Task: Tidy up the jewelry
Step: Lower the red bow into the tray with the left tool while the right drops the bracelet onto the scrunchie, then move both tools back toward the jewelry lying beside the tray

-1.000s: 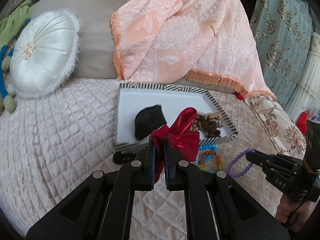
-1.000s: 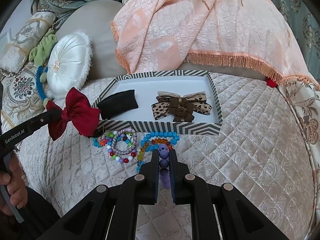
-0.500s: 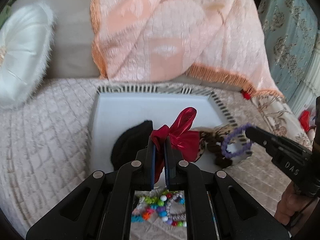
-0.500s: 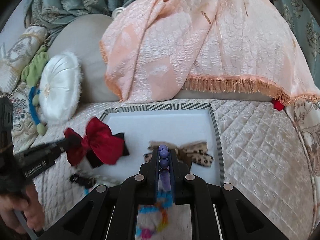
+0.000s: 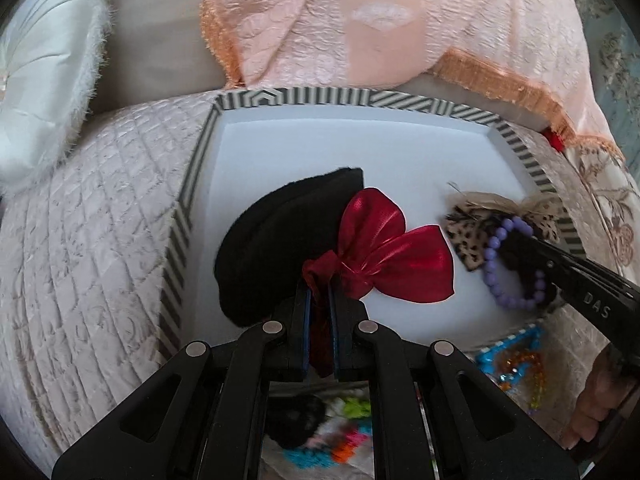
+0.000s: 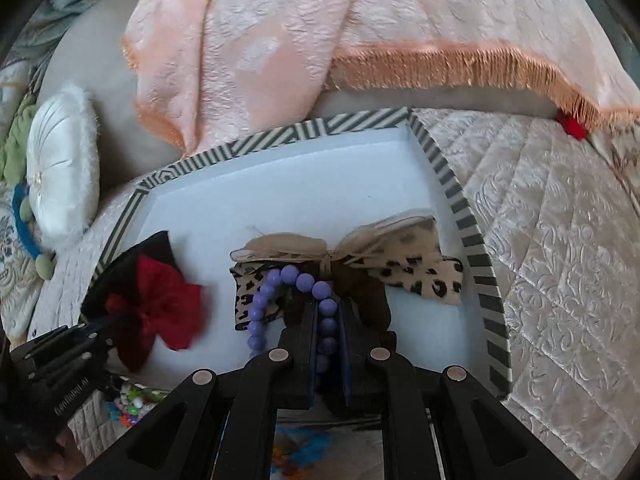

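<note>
Two hand-held grippers over the striped tray clamp a red bow and purple bracelet.

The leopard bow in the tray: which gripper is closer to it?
Right. The right gripper hangs just over the leopard bow; the left gripper is off beside it, over the black cloth.

Your left tool hides the red bow's pinched end and part of the black cloth. The loose beads under it blur beyond telling. Your right tool covers the leopard bow's knot.
</note>
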`<control>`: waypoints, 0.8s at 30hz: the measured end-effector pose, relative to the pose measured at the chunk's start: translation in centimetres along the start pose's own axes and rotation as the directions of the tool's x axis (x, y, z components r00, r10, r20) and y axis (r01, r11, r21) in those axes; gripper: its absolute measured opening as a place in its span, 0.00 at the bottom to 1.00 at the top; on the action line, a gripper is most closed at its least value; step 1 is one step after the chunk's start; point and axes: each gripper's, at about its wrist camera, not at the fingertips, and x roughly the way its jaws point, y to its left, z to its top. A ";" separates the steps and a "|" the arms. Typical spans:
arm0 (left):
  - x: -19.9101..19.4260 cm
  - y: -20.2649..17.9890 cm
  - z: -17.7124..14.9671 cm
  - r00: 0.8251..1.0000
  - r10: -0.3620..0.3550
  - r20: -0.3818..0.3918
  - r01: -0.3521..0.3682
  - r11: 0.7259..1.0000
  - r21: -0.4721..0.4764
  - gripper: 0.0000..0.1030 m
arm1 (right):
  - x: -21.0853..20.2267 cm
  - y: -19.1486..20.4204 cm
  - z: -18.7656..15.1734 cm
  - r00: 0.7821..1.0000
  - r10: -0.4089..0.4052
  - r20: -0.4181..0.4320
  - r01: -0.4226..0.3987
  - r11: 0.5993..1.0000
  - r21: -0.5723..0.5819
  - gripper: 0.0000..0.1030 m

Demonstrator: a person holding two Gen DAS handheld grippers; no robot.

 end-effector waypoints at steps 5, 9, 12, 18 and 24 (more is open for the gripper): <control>0.0 0.9 0.3 1.000 -0.010 0.007 0.010 0.999 -0.042 0.09 | 0.7 -0.4 0.0 0.999 0.034 -0.003 -0.034 0.999 -0.002 0.09; -0.6 0.9 0.4 0.999 -0.023 0.026 0.025 0.999 -0.048 0.28 | 0.1 -0.5 0.2 0.998 0.062 0.003 -0.062 0.998 0.003 0.10; -1.2 0.9 0.5 0.998 -0.040 0.037 0.042 0.998 -0.056 0.40 | -0.9 -0.2 0.2 0.997 0.068 0.027 -0.068 0.998 -0.017 0.17; -3.1 1.8 0.4 0.995 -0.069 0.075 0.074 0.995 -0.073 0.40 | -3.6 0.6 -0.1 0.995 0.029 0.092 -0.023 0.997 -0.075 0.41; -6.3 3.8 -1.0 0.988 -0.101 0.119 0.112 0.990 -0.089 0.40 | -6.6 0.4 -1.6 0.990 0.003 0.139 0.009 0.996 -0.089 0.41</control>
